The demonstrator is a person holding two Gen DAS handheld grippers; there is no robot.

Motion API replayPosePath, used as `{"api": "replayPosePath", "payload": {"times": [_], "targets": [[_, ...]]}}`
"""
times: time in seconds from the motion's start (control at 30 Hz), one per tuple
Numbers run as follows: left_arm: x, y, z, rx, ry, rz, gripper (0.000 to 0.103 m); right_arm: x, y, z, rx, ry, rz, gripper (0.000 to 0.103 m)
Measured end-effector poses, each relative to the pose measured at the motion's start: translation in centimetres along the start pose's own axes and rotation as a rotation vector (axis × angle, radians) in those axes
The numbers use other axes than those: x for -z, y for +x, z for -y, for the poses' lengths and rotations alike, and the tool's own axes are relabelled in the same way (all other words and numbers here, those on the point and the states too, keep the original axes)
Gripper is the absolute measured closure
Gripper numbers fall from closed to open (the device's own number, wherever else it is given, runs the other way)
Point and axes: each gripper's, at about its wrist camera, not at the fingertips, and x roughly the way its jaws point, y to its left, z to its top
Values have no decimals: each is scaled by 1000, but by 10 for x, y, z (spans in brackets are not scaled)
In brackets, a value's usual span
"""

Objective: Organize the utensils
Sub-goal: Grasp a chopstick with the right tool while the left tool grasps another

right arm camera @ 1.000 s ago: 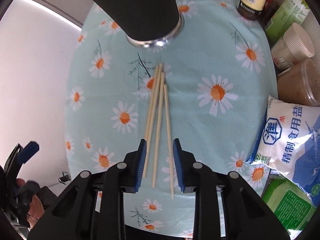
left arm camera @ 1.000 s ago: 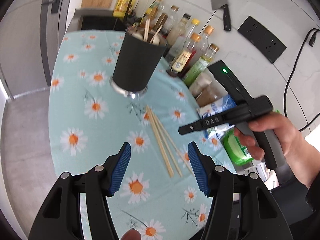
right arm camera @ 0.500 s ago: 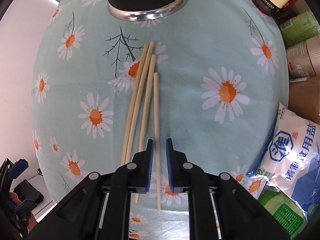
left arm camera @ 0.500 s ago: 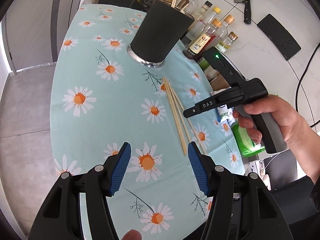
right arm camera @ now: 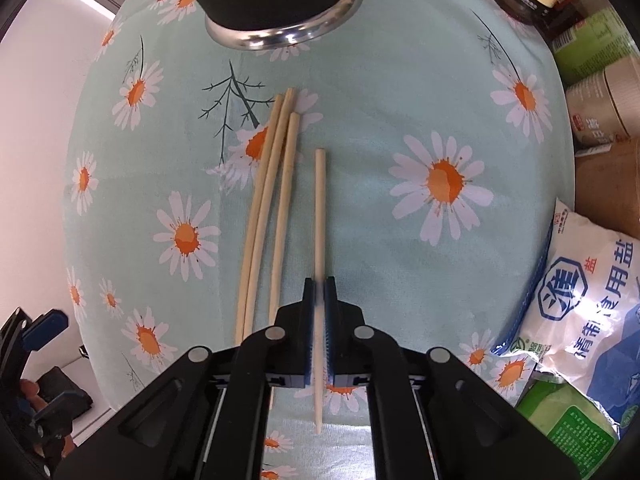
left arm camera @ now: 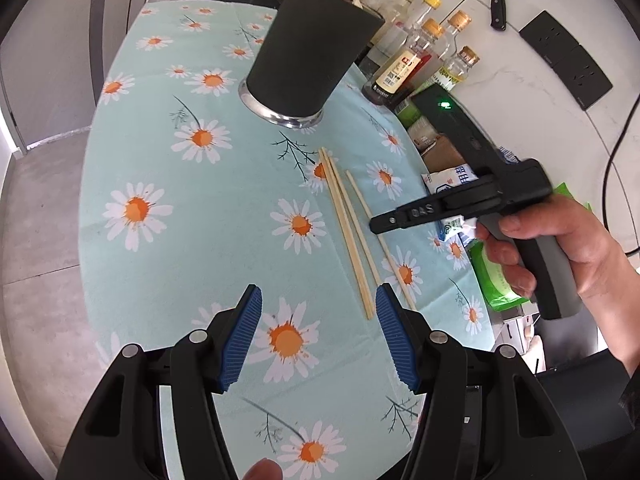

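Your right gripper has its pads clamped on one chopstick, apart from three others at 6 o'clock of the black holder. Your left gripper hangs open, empty. "DAS" marks the right gripper's side; the salt bag reads "精制食用盐".

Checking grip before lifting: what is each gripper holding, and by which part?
Right gripper pinches the separate chopstick near its lower end, towards the camera. Left gripper holds nothing.
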Motion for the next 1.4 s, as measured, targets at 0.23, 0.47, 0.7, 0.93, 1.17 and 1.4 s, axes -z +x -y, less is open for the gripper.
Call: {"api": "replayPosePath", "payload": {"times": [0.23, 0.47, 0.7, 0.93, 1.17, 1.4], "targets": [[-29, 30, 7, 10, -5, -80, 46, 23, -27, 29, -102, 23, 56, 97], [-59, 69, 17, -29, 16, -168, 53, 54, -67, 59, -227, 41, 155, 97], [-82, 109, 25, -84, -1, -252, 64, 82, -86, 75, -329, 40, 200, 97], [-90, 128, 27, -159, -29, -289, 79, 90, -90, 87, -391, 24, 204, 97], [-92, 143, 31, -220, -28, -304, 84, 93, -87, 95, -437, 9, 191, 97], [-94, 148, 36, -272, -23, -308, 89, 92, -85, 99, -463, -6, 182, 97]]}}
